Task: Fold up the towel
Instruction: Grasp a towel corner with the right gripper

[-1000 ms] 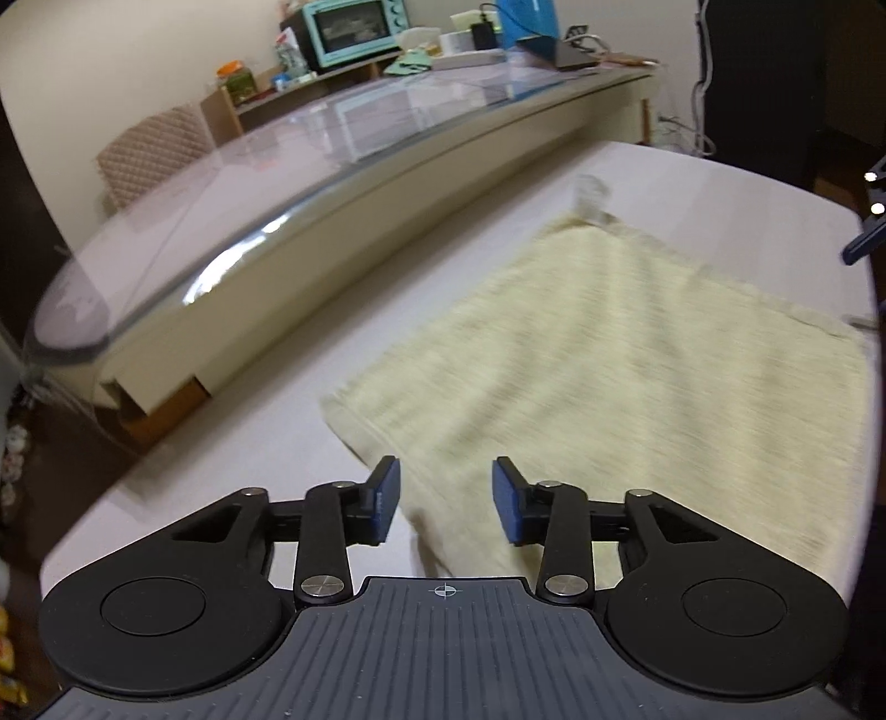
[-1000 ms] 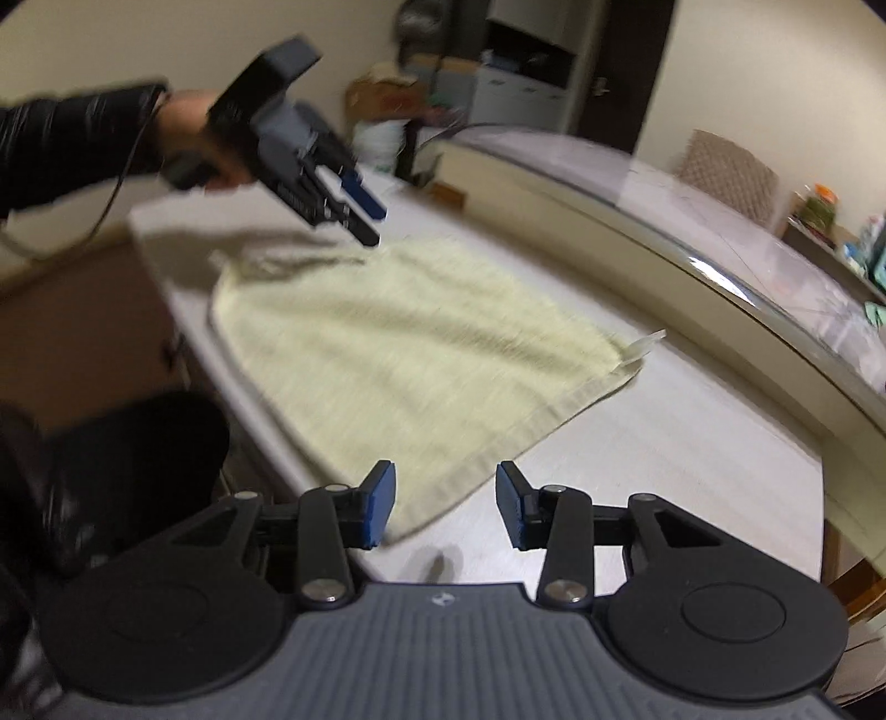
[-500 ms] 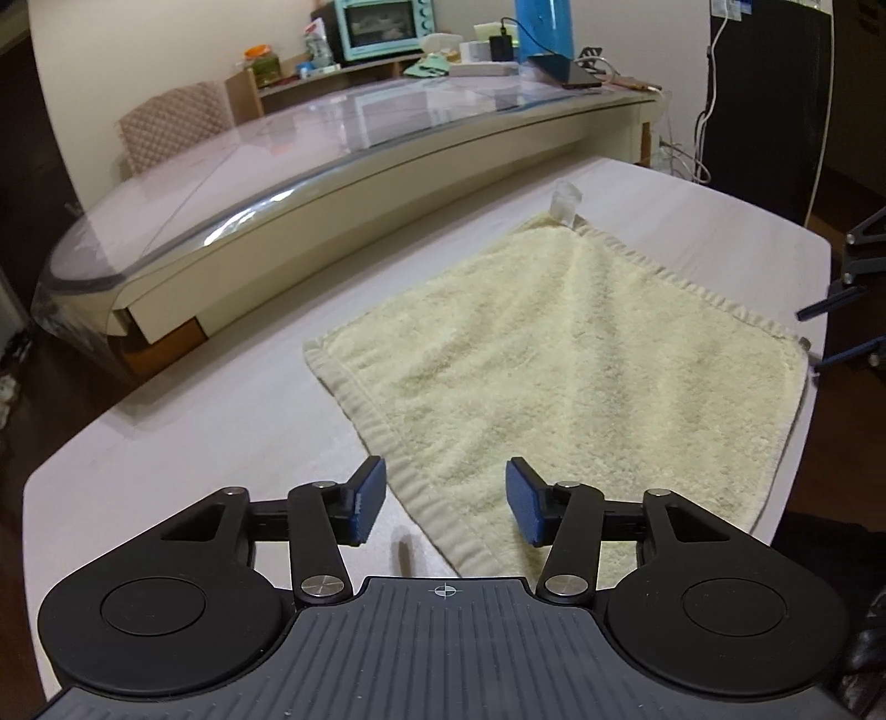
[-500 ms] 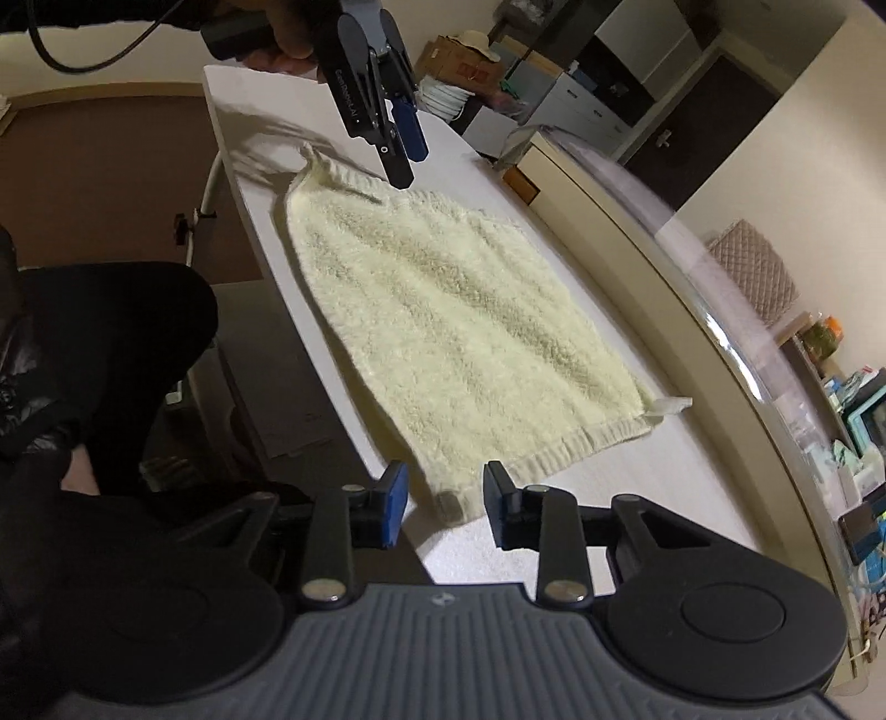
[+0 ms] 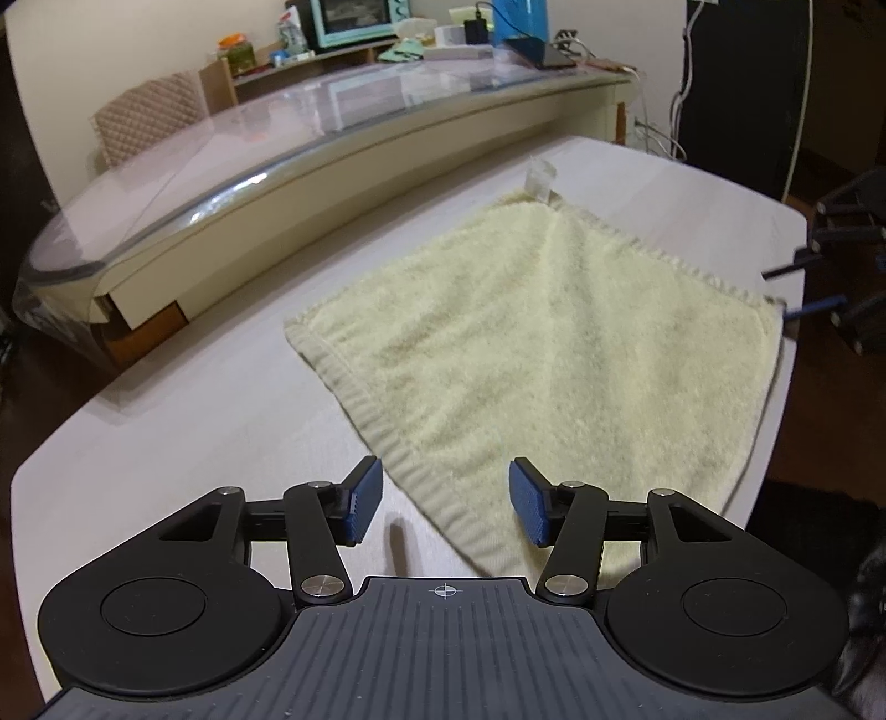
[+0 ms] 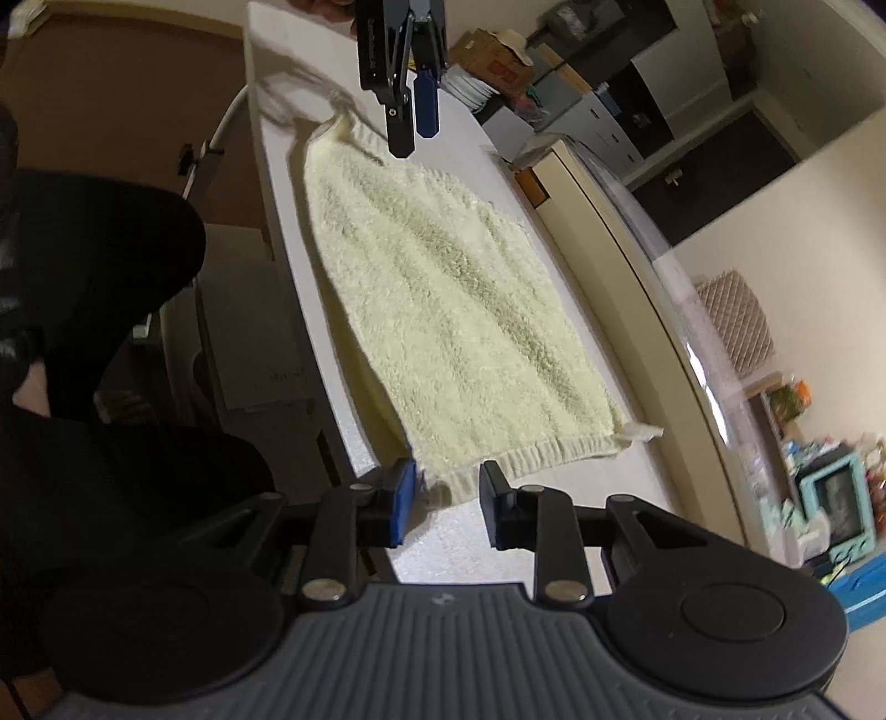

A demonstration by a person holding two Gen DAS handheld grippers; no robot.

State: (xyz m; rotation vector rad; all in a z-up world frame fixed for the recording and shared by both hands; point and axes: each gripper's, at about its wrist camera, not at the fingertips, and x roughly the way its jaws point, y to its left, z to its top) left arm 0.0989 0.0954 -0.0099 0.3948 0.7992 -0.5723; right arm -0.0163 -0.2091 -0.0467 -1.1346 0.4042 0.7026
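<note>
A pale yellow towel (image 5: pixel 548 354) lies spread flat on the white table (image 5: pixel 194 443), with a white tag at its far corner; it also shows in the right wrist view (image 6: pixel 454 310). My left gripper (image 5: pixel 446 504) is open, low over the towel's near ribbed hem, with the corner between its jaws. In the right wrist view the left gripper (image 6: pixel 412 124) hovers over the far corner. My right gripper (image 6: pixel 443 507) is open at the towel's corner by the table's edge. In the left wrist view the right gripper (image 5: pixel 803 288) sits at the right edge.
A long glass-topped counter (image 5: pixel 310 144) runs beside the table, with a teal oven (image 5: pixel 349 22) and clutter behind. The table edge (image 6: pixel 310 310) drops to the floor beside the person's dark legs (image 6: pixel 99 266). A quilted chair (image 5: pixel 149 116) stands at the back.
Both grippers have come down closer to the towel's corners. The right gripper swung to the table's edge corner and the left lowered over the near hem. The towel lies unmoved.
</note>
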